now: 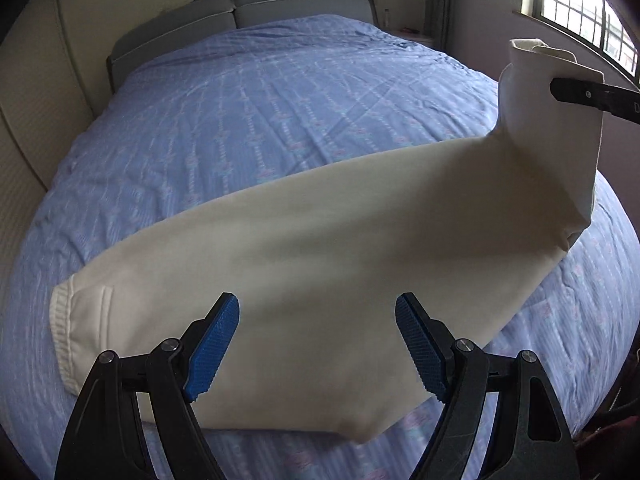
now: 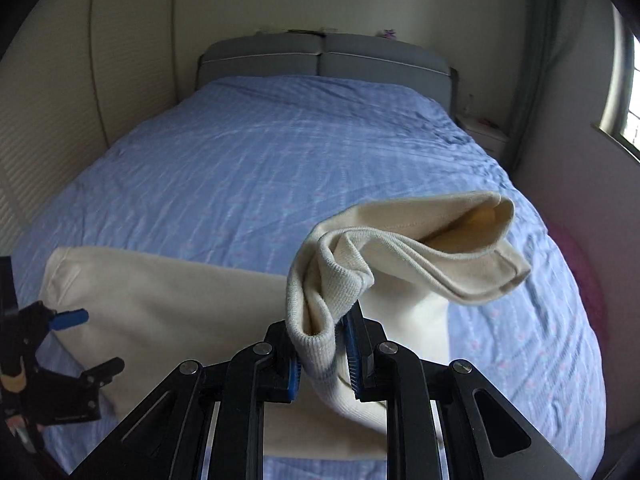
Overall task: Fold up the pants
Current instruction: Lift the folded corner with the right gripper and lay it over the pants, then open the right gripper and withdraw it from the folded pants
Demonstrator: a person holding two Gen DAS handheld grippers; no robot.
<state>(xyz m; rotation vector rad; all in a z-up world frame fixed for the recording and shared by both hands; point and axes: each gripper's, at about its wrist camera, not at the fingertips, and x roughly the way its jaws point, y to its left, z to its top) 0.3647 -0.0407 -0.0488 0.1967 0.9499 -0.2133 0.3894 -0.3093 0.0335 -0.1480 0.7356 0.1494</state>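
Observation:
Cream pants (image 1: 320, 240) lie across a blue bedspread (image 1: 280, 100), their ribbed band and a pocket at the left end (image 1: 64, 328). My left gripper (image 1: 316, 312) hovers open just above the middle of the pants, with nothing between its blue pads. The right end of the pants is lifted off the bed, pinched by my right gripper (image 1: 560, 90). In the right wrist view, the right gripper (image 2: 320, 344) is shut on the ribbed end of the pants (image 2: 320, 280), whose loose openings flop to the right. The left gripper (image 2: 92, 340) shows open at the far left.
The bed (image 2: 280, 160) fills most of both views, with a grey headboard (image 1: 296, 0) at the far end. A pale wardrobe wall (image 2: 80, 100) runs along the left. A window (image 1: 580, 12) and a nightstand (image 2: 484, 132) are on the right.

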